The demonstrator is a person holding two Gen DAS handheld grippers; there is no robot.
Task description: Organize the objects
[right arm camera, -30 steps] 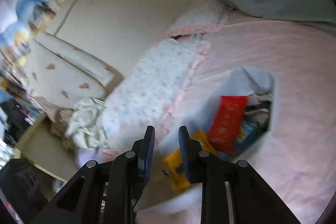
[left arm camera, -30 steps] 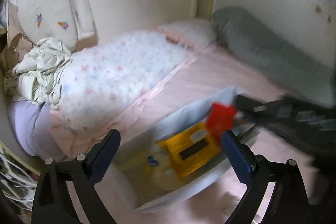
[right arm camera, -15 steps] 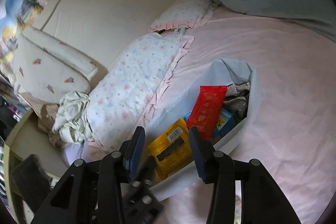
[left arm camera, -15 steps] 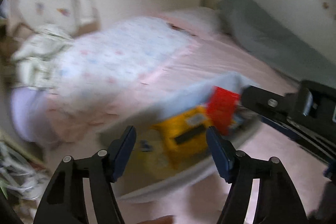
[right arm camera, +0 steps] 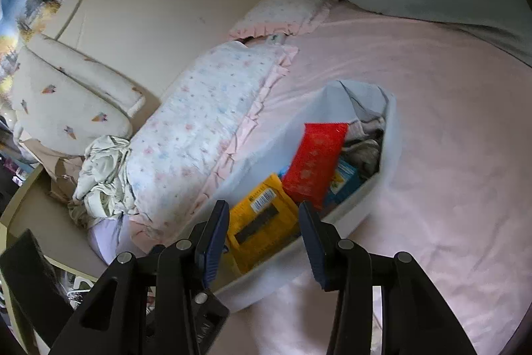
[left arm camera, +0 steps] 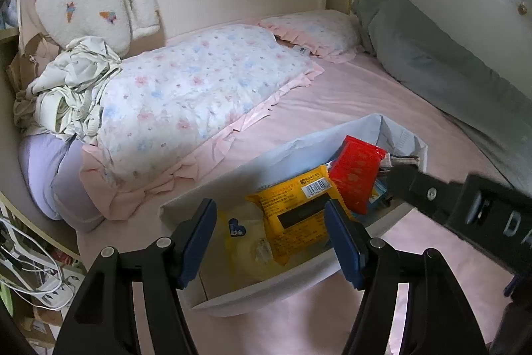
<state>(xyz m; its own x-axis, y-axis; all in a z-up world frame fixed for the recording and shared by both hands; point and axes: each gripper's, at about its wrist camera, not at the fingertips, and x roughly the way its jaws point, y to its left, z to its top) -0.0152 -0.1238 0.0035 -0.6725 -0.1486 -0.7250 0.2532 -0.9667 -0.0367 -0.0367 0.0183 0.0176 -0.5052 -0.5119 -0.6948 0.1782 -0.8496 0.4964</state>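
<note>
We've got both tools hanging over the white bin [left arm camera: 349, 135] on the bed [right arm camera: 449, 155], left tool [left arm camera: 271, 238] closing but pinching nothing, right tool [right arm camera: 264, 230] spread and empty, probably lining up on the yellow packet [left arm camera: 292, 218] beside the red packet [left arm camera: 357, 172].

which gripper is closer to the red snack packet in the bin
Right. The right gripper reaches in beside the red packet, fingers open; the left gripper hovers over the yellow packet.
</note>
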